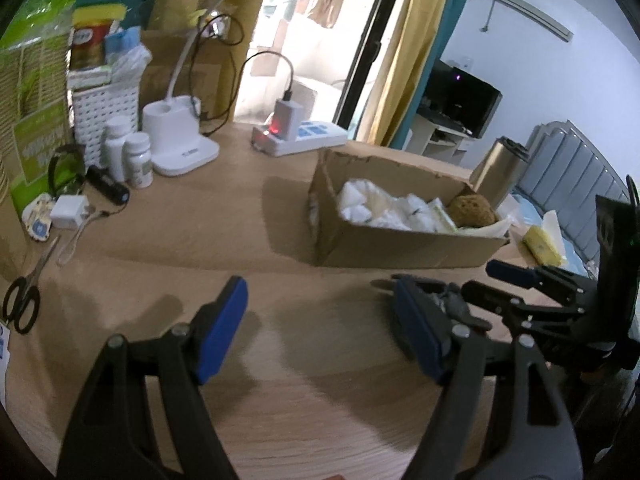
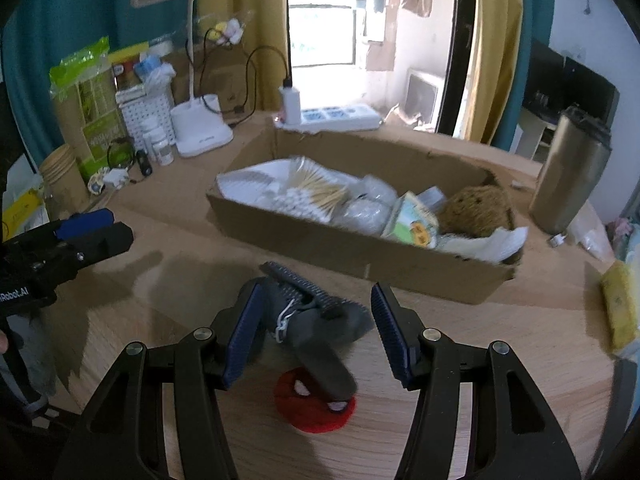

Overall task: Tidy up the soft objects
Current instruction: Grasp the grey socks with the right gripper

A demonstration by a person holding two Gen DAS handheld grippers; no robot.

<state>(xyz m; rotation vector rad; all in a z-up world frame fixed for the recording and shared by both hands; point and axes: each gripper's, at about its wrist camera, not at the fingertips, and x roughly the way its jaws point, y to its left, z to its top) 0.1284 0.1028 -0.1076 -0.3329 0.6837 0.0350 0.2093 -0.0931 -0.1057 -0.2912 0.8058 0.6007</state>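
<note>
A shallow cardboard box (image 2: 344, 242) on the wooden table holds cotton swabs (image 2: 308, 194), white packets, a small printed pack and a brown plush (image 2: 476, 210); it also shows in the left wrist view (image 1: 404, 246). A grey pair of socks (image 2: 316, 328) lies on the table between the open fingers of my right gripper (image 2: 316, 334), partly over a round red Spider-Man patch (image 2: 314, 406). My left gripper (image 1: 320, 332) is open and empty above bare table. The right gripper also shows at the right of the left wrist view (image 1: 516, 280).
A desk lamp (image 2: 200, 128), power strip (image 2: 340, 118), pill bottles (image 1: 128, 156), white basket, scissors (image 1: 24, 300) and charger crowd the table's back and left. A steel tumbler (image 2: 568, 172) stands right of the box. A yellow sponge (image 2: 618, 306) lies at the right edge.
</note>
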